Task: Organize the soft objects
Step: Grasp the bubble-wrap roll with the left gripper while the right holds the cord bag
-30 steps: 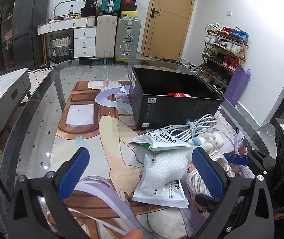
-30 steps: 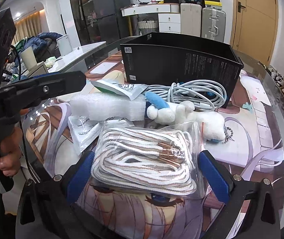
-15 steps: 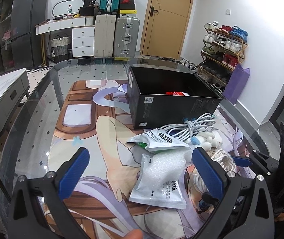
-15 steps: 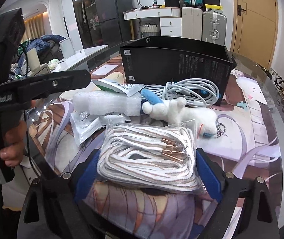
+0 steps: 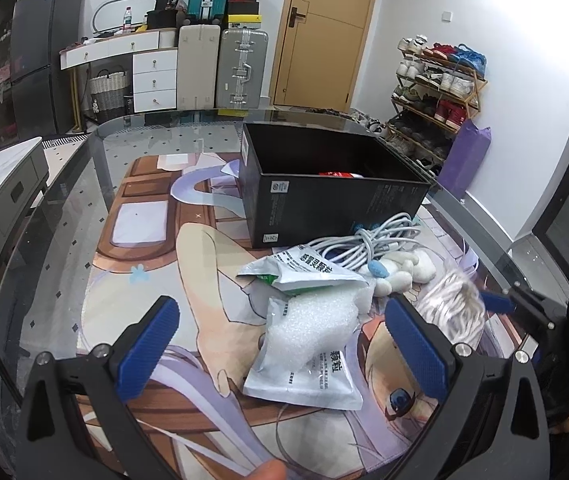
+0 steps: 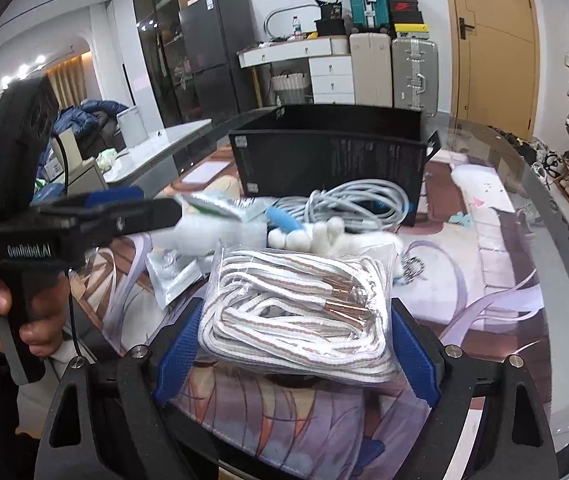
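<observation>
One item in box: looks like just a red-and-white thing sitting in the black box (image 5: pixel 336 204) so far, far side of the pile. Can't tell what it is, only its top edge shows over the rim.
Right gripper (image 6: pixel 296 344): clamped on the clear bag of white striped laces (image 6: pixel 300 308), both blue pads pressing its sides. Jaws have just been closing, with the bag between them. Bag looks lifted off the mat at the near edge, though I wouldn't swear it's fully clear.
Left gripper (image 5: pixel 284 344): spread wide, nothing in it, hanging over the near-left part of the printed mat (image 5: pixel 144 224) with the pouches ahead of it.
Still on the table: grey-white coiled cable (image 5: pixel 368 240) right against the box's near wall, white plush toy (image 5: pixel 400 272) with a blue bit just near of that, a torn silver pouch (image 5: pixel 308 268), a white foam piece (image 5: pixel 316 316) lying on top of a flat white sachet (image 5: pixel 316 376).
Progress: early, I'd say. Most of the pile is still outside the box.
Step in hand: laces bag grabbed, seems bound for the box, which is straight ahead and beyond the plush and cable.
What's left: drop the laces in, then plush, foam, pouches, maybe the cable too.
Watch out: bag is slippery plastic and floppy, could sag or slide out of the pads on the way over.
</observation>
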Tool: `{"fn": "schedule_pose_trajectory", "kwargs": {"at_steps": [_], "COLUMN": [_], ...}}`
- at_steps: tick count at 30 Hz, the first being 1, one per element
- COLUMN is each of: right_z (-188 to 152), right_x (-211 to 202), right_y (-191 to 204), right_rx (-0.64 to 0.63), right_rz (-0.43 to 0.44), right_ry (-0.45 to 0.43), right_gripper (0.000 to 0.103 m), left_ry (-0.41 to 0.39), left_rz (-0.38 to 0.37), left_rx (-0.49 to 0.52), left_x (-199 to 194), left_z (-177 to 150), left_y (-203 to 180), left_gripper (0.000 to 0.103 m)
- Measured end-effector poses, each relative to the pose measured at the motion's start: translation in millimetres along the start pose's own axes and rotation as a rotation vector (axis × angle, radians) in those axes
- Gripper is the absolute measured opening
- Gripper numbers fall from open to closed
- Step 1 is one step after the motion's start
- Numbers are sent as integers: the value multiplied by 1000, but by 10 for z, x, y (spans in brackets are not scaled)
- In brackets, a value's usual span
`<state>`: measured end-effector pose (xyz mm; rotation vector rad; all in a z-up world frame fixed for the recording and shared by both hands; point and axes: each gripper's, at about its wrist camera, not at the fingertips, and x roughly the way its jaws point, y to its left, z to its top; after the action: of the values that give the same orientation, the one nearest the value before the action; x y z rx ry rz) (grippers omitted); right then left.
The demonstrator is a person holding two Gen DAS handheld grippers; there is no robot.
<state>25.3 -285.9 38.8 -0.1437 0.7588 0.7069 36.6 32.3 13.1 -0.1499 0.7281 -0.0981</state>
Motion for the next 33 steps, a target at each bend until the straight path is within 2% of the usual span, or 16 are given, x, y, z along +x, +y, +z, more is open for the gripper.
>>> {"fn": "schedule_pose_trajectory", "kwargs": {"at_steps": [9,14,15,16,17,18,33], "right_z": [32,28,27,24,23,26,92], "right_x": [-102,-113,-115,-122,-122,-125,-258], "right_y": [-124,-147,-146,-148,-147,-141,-96], "right_rx": [28,35,34,34,32,29,18], "right_rz": [-26,-29,-29,-29,-27,-27,-32], "right_ry": [-32,-35,-37,-38,-37,-38,-90], "right_gripper": [89,89,89,89,89,89,89], "left_ry": [36,44,47,48,48,50,-21], "left_rz": [-9,-33,-40,-43,-44,-53,-119], "left_rx": [10,66,75,83,86,86,83], "left_x": [116,137,139,136,129,123,-190], "left_z": [-11,-47,-55,-67,-65,-69,17], "left_y": [-38,-133,-151,-168,-173,-175,-226], "left_gripper": [100,79,69,56,48,46,43]}}
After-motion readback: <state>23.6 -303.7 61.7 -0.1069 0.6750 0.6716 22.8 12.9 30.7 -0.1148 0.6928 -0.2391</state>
